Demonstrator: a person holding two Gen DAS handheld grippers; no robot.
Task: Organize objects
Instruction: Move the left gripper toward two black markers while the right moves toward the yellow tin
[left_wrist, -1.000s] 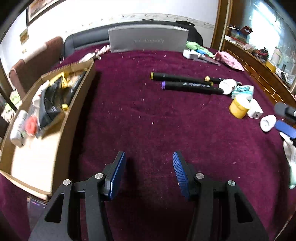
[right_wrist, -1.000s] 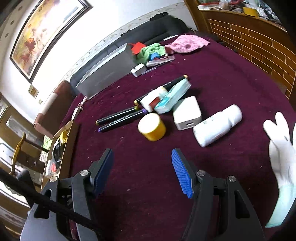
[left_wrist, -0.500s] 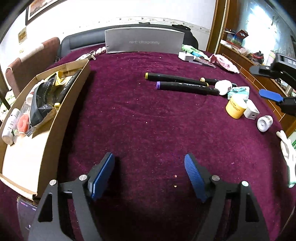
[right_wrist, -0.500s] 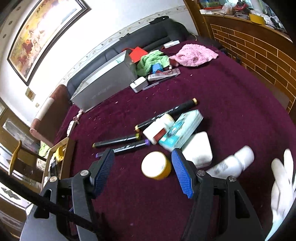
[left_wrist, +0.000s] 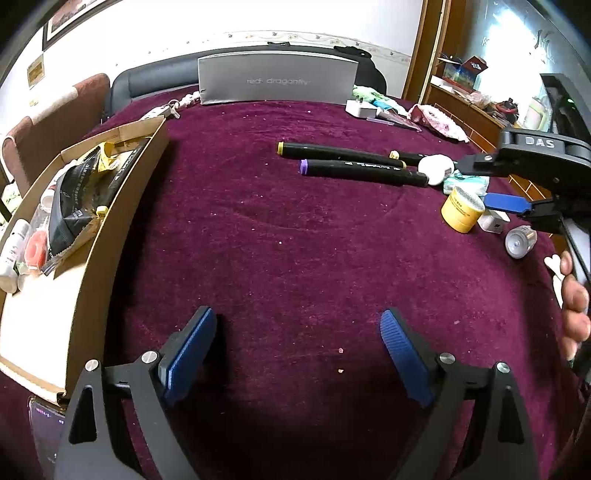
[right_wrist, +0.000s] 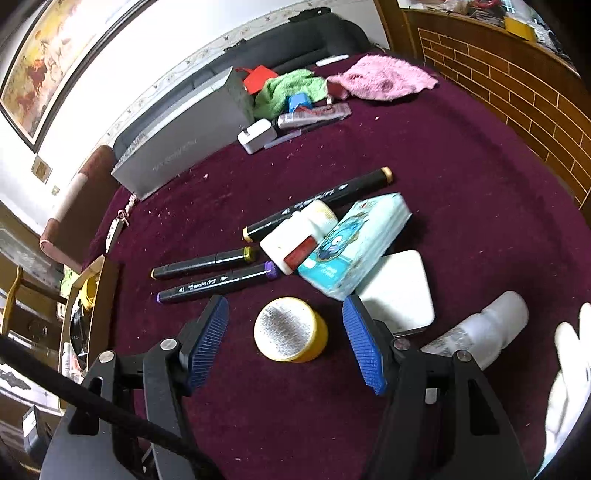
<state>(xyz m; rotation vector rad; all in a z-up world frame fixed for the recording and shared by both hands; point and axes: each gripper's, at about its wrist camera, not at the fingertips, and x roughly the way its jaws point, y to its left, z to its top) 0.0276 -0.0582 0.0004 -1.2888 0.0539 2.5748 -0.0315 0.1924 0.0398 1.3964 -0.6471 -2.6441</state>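
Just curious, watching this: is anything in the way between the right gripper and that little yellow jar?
Nothing visible. The right gripper is open, and the yellow jar sits on the cloth between its fingers. The white box and purple-capped marker lie beside it, outside the gap.

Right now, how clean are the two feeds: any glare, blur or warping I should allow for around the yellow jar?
Left wrist view: strong fisheye bending at the edges, window glare top right, dark shadow under the left gripper. Right wrist view: yellow jar sharp and evenly lit between the right gripper's open fingers; the white glove at the right edge is smeared.
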